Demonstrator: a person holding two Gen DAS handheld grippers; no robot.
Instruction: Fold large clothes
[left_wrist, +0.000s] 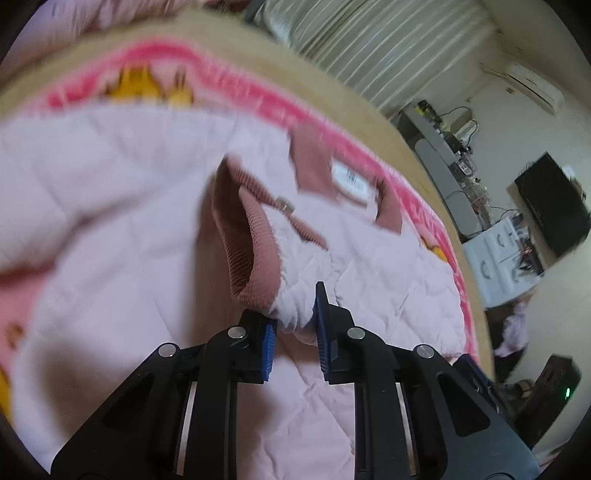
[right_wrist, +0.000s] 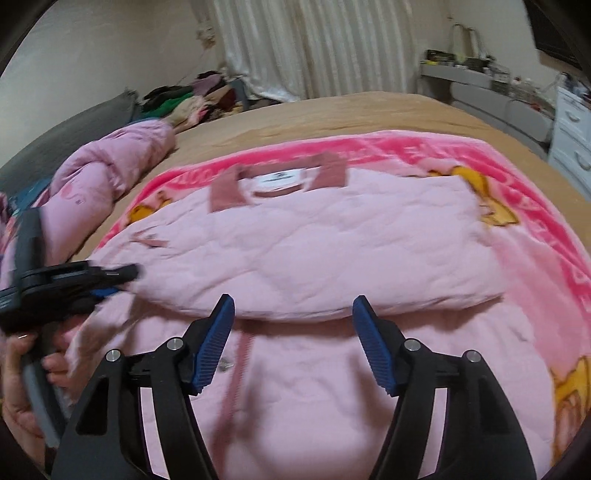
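Your left gripper (left_wrist: 295, 325) pinches the sleeve cuff (left_wrist: 255, 254) of the pink jacket (right_wrist: 310, 251) on the blanket (right_wrist: 436, 147), your right gripper (right_wrist: 293, 343) hangs apart above the jacket, so next fold that sleeve inward.

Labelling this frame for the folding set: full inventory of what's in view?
quilted jacket: one, pale pink, dusty-rose collar, lying on the blanket
blanket: one, hot pink with yellow cartoon figures, spread on the bed
bed: one, tan cover, under the blanket
padded coat: one, pink, bunched beyond the blanket's edge
clothes pile: one, mixed colours, by the curtain
curtain: one, white, back wall
left gripper: black, blue pads, shut on jacket fabric
right gripper: black, blue pads, open, over the jacket
hand: one, holding the left gripper's handle
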